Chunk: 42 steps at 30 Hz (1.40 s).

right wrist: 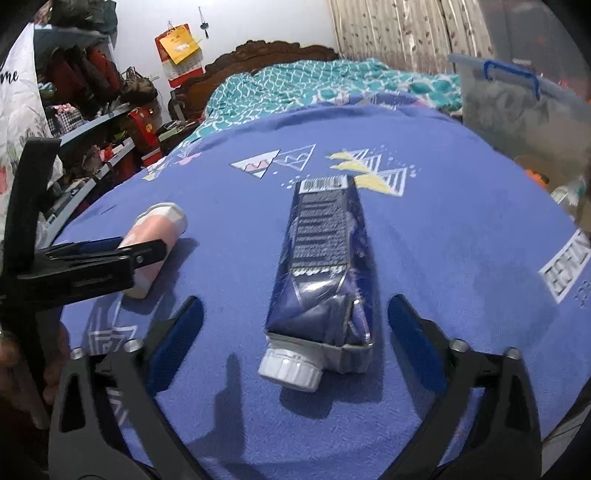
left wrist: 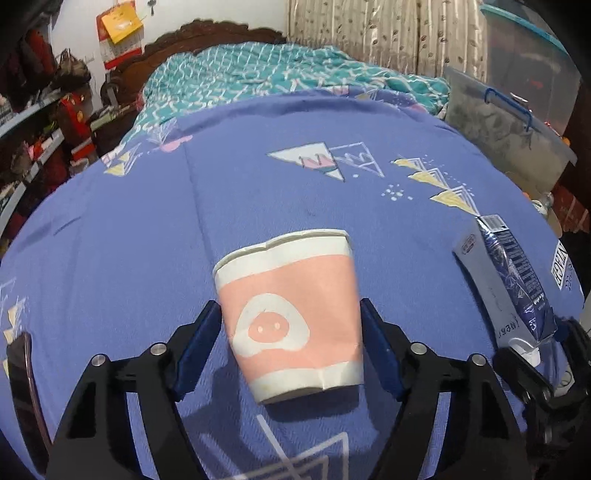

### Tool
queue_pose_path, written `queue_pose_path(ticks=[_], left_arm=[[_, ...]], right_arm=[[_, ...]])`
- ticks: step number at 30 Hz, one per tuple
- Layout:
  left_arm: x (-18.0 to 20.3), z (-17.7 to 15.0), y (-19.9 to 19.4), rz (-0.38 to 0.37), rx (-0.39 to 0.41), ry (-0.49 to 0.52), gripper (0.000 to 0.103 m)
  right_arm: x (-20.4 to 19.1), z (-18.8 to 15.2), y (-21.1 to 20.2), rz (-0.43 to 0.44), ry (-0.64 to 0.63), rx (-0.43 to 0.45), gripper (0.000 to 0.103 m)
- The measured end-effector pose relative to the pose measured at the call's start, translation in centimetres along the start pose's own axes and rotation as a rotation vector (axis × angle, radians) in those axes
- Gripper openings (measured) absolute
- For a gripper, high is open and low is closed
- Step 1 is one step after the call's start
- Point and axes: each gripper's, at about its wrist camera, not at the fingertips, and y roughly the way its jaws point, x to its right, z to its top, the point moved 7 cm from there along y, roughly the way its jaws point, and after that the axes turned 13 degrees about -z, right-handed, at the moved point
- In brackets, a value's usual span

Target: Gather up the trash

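A pink paper cup (left wrist: pixel 291 317) with white bands and a white pig-face print is seen lying on its side on a blue bedsheet (left wrist: pixel 184 221), its crumpled open mouth turned away from the left wrist camera. It is bracketed by the left gripper (left wrist: pixel 290 332); the blue pads (left wrist: pixel 201 339) stand right against its two sides, though whether they press on it cannot be told. A dark blue squeezed tube (right wrist: pixel 325 273) with a white ribbed cap (right wrist: pixel 290 371) is laid lengthwise between the fingers of the right gripper (right wrist: pixel 295 332), cap nearest the right wrist camera; a barcode is carried on its crimped far end, and the rows of small print on its body are too blurred to be read. The right jaws are held partly open, with bare sheet showing on both sides of the tube, so nothing is gripped there. Part of a white printed label with block letters is visible on the sheet near the right edge, but it cannot be read with confidence. The cup and tube lie well apart, with open sheet beyond them. The sheet is patterned with triangles; a teal quilt (left wrist: pixel 258 74), a carved wooden headboard (right wrist: pixel 258 51), a curtain (left wrist: pixel 369 33), a clear storage bin (left wrist: pixel 509 125) with a blue handle, cluttered shelves (left wrist: pixel 33 122) and a red and yellow wall calendar (right wrist: pixel 179 51) are seen behind.
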Motion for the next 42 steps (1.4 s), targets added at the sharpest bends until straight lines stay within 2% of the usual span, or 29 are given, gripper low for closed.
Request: queue_pose_path(ticks=[2,6,14,23,29,34,39,42], left_arm=[[0.4,-0.1,-0.4,-0.003,0.015,0.025,0.066],[1.7,-0.4,-1.5,0.005,0.042,0.076,0.064],[4.6,0.0,-2.6,-0.028,0.065,0.127,0.064],[6.9,0.6,-2.0,-0.034,0.061,0.183,0.064],[8.1,0.6,-0.6,-0.047,0.035,0.203,0.064],[9.0,0.7,0.2,-0.051,0.019,0.224,0.064],[10.1,1.1,1.2,-0.054,0.005,0.241,0.064],[10.9,1.4,1.7,-0.057,-0.003,0.254,0.064]], right_arm=[[0.1,-0.1,-0.1,0.019,0.010,-0.011,0.054],[-0.1,0.0,-1.4,0.028,0.016,0.028,0.053],[-0.2,0.5,-3.8,0.031,0.000,0.114,0.053],[1.4,0.7,-3.9,0.025,0.034,0.120,0.053],[2.2,-0.3,-2.7,0.017,0.055,0.068,0.053],[3.0,-0.2,-3.2,0.010,0.073,0.095,0.053],[3.8,-0.9,-1.9,0.015,0.090,0.045,0.053],[5.0,-0.4,-2.5,0.001,0.119,0.079,0.053]])
